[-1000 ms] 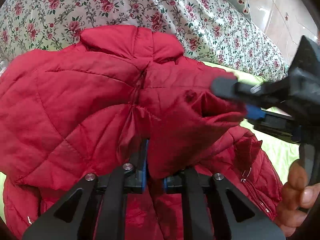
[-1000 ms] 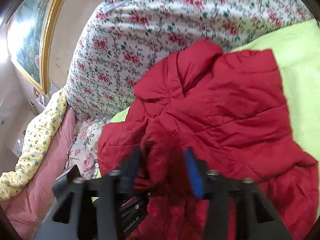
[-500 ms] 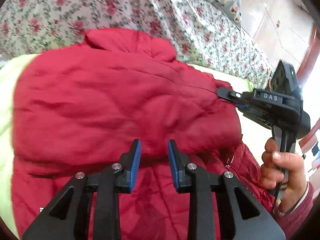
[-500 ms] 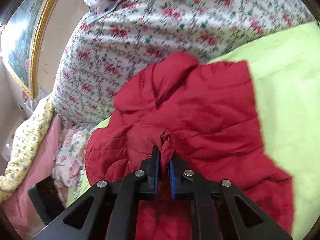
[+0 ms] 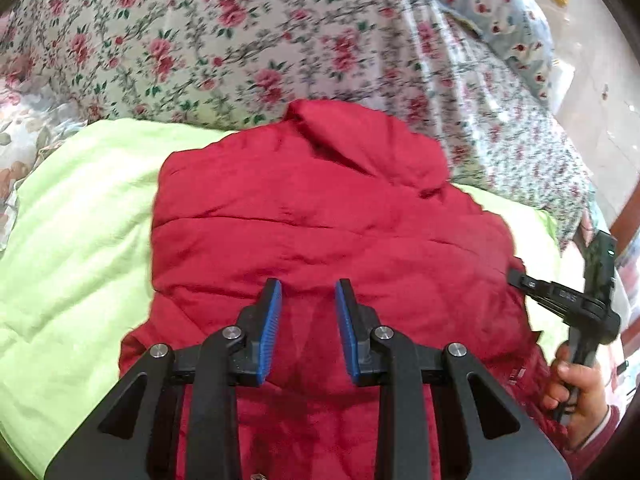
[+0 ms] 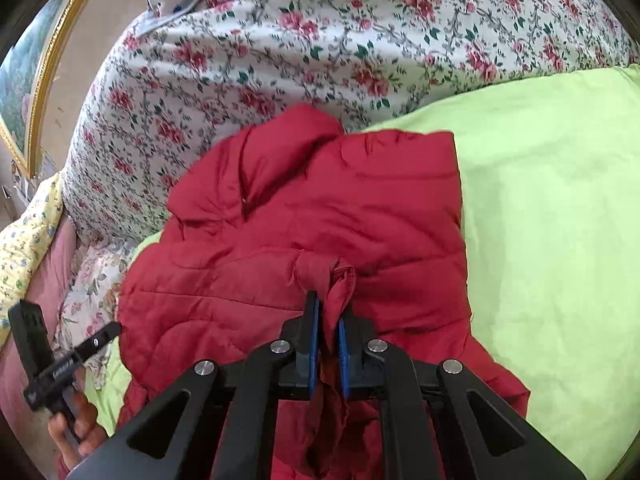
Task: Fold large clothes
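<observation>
A red quilted jacket [image 5: 312, 216] lies folded on the lime green bedspread [image 5: 76, 220], collar toward the floral bedding. My left gripper [image 5: 308, 300] is open and empty, just above the jacket's near part. My right gripper [image 6: 326, 316] is shut on a bunched fold of the red jacket [image 6: 312, 208]. In the left wrist view the right gripper [image 5: 520, 278] touches the jacket's right edge. In the right wrist view the left gripper [image 6: 108, 330] sits at the jacket's left edge.
A big floral quilt [image 5: 240, 40] is piled behind the jacket, also in the right wrist view [image 6: 320, 40]. The green bedspread [image 6: 552, 200] extends right. A yellow patterned cloth [image 6: 24, 240] and a gold picture frame [image 6: 44, 80] are at the left.
My left gripper let go of the jacket, opened and drew back. The jacket's upper part now lies flat, folded over. My right gripper closed on a fold and keeps holding it.
</observation>
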The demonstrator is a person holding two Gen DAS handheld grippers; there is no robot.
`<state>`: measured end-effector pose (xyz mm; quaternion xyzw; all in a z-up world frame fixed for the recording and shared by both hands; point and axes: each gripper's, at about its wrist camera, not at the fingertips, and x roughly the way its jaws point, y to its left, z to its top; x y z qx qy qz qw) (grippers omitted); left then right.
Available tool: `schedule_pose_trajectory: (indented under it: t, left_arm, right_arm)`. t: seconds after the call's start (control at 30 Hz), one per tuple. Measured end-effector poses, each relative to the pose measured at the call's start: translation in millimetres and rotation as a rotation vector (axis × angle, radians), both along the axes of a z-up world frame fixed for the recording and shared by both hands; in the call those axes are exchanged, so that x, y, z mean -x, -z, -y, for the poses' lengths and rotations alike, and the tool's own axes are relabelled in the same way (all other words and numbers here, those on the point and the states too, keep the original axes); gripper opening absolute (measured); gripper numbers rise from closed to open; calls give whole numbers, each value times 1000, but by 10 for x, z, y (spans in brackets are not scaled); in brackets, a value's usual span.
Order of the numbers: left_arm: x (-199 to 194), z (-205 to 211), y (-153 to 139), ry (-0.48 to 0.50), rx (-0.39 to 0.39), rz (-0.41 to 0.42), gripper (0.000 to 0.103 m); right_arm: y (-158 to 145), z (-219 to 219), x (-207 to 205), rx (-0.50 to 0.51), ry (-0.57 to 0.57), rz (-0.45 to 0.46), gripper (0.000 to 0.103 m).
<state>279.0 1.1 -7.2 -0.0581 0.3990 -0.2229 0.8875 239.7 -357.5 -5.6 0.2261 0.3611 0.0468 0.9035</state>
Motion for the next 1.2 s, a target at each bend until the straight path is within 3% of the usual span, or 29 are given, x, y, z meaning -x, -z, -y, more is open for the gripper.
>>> schedule_pose_trajectory:
  t: [0.2, 0.3, 0.37, 0.43, 0.53, 0.63, 0.73, 0.93, 1.0, 1.1, 1.17, 1.2]
  left_arm:
    - [-168, -37, 279, 1, -16, -68, 24]
    - [-185, -41, 368, 5, -9, -95, 24]
    - [-190, -29, 393, 14, -18, -99, 24]
    - [-187, -22, 409, 20, -26, -102, 24]
    - [-187, -7, 410, 16, -37, -104, 24]
    - [-207, 3, 412, 8, -49, -106, 24]
    - [-216, 5, 424, 4, -52, -107, 24]
    - [-167, 41, 368, -2, -78, -92, 24]
    - [-114, 8, 283, 3, -49, -83, 25]
    - [-49, -65, 116, -2, 0, -42, 35]
    - [-42, -98, 30, -27, -12, -5, 45]
    - [-77, -101, 21, -39, -29, -6, 45]
  right_arm:
    - [10, -24, -3, 31, 7, -10, 8]
    - [-69, -32, 56, 39, 37, -7, 20]
    - [-192, -59, 147, 73, 72, 32, 27]
    - [-407, -145, 311, 140, 106, 129, 32]
    - [-597, -370, 380, 180, 47, 202, 33]
    - [-529, -718, 260, 213, -85, 159, 33]
    - [-327, -908, 158, 247, -139, 108, 33]
    - [101, -720, -50, 260, -80, -27, 27]
    - [195, -654, -91, 272, -57, -64, 27]
    - [283, -595, -82, 273, -57, -82, 27]
    - [292, -610, -97, 289, -57, -87, 27]
    - [297, -618, -105, 296, -55, -89, 27]
